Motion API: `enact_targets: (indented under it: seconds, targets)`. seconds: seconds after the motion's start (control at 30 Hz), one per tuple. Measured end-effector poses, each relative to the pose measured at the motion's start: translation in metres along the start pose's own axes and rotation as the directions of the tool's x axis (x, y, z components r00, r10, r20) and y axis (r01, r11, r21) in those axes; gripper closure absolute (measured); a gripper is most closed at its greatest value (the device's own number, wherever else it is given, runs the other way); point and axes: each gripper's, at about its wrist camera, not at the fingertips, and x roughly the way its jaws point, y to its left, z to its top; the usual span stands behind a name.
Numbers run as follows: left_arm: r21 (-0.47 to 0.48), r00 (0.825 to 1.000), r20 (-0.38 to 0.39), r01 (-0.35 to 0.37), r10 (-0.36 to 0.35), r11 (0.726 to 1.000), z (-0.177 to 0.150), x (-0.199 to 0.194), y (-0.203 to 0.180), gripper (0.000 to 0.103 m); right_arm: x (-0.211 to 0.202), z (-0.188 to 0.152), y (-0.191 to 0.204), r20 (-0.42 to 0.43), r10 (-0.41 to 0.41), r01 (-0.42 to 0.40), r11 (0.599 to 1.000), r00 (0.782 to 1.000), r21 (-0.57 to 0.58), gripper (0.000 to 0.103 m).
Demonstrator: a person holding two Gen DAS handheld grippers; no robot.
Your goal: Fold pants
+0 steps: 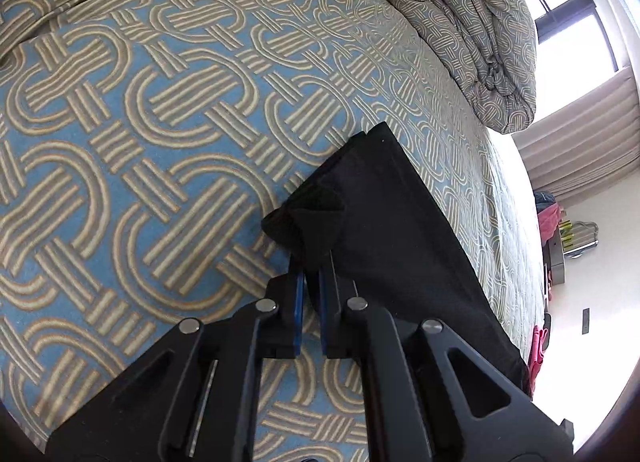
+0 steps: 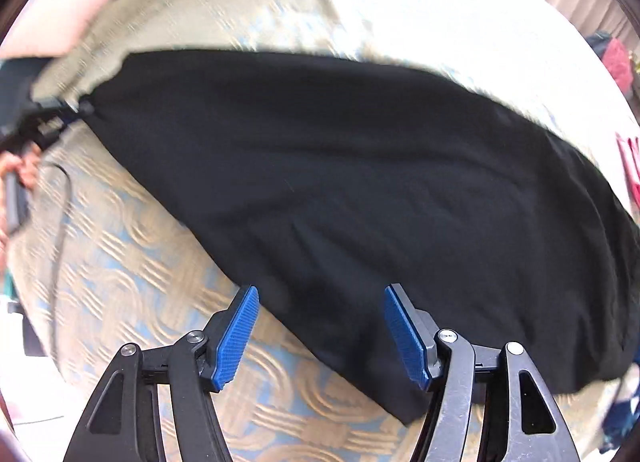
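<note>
The black pants (image 2: 340, 182) lay stretched across the patterned bed (image 1: 140, 142) — long axis running between the two grippers. The left hand-held gripper (image 1: 310, 262) was clenched on one end's corner. The right hand-held gripper (image 2: 320, 298) hung released right over the near edge — closer to the other end.

Home bedroom: patterned bedspread (image 1: 160, 142), folded quilt (image 1: 472, 42), window (image 1: 568, 10), curtain (image 1: 580, 142)

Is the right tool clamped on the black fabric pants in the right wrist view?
No, the right tool stands open, its blue pads apart above the black fabric pants with no cloth pinched between them.
</note>
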Motion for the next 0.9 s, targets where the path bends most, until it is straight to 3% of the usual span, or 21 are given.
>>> enact_targets:
  seconds: [0.27, 0.37, 0.47, 0.53, 0.6, 0.67, 0.73, 0.83, 0.9]
  targets:
    - [-0.010, 1.000, 0.000, 0.022, -0.022, 1.000, 0.000, 0.001, 0.011, 0.092, 0.043, 0.090, -0.008, 0.010, 0.006, -0.007, 0.994, 1.000, 0.110, 0.037]
    - [-0.006, 0.999, 0.004, 0.034, -0.034, 0.999, -0.001, 0.004, 0.015, 0.091, 0.074, 0.116, -0.012, -0.012, -0.067, 0.068, 0.988, 0.998, 0.136, 0.033]
    - [0.005, 0.999, 0.008, 0.042, -0.042, 0.999, -0.001, 0.003, 0.016, 0.091, 0.074, 0.148, 0.001, 0.052, -0.179, 0.174, 0.981, 0.982, 0.090, 0.033]
    - [0.029, 0.999, 0.015, 0.030, -0.031, 0.999, -0.003, 0.002, 0.014, 0.090, 0.069, 0.164, 0.014, 0.060, -0.196, 0.191, 0.978, 0.979, 0.086, 0.033]
    - [0.071, 1.000, 0.029, 0.000, -0.002, 0.997, -0.006, 0.000, 0.008, 0.089, 0.057, 0.176, 0.031, 0.097, -0.082, 0.073, 0.993, 0.992, 0.090, 0.033]
    - [0.119, 0.999, 0.044, -0.034, 0.029, 0.992, -0.008, -0.002, 0.001, 0.089, 0.047, 0.187, 0.057, 0.109, 0.121, -0.127, 0.991, 0.987, 0.053, 0.033]
    - [0.143, 0.998, 0.044, -0.048, 0.042, 0.989, -0.008, -0.001, -0.002, 0.089, 0.049, 0.199, 0.076, 0.087, 0.285, -0.289, 0.957, 0.954, 0.035, 0.033]
    - [0.138, 0.999, 0.030, -0.037, 0.033, 0.990, -0.004, 0.000, 0.001, 0.088, 0.068, 0.217, 0.102, 0.043, 0.421, -0.423, 0.903, 0.906, 0.078, 0.035]
    - [0.141, 0.999, 0.024, -0.032, 0.029, 0.990, -0.002, 0.001, 0.003, 0.088, 0.079, 0.216, 0.123, 0.019, 0.464, -0.464, 0.880, 0.885, 0.104, 0.038]
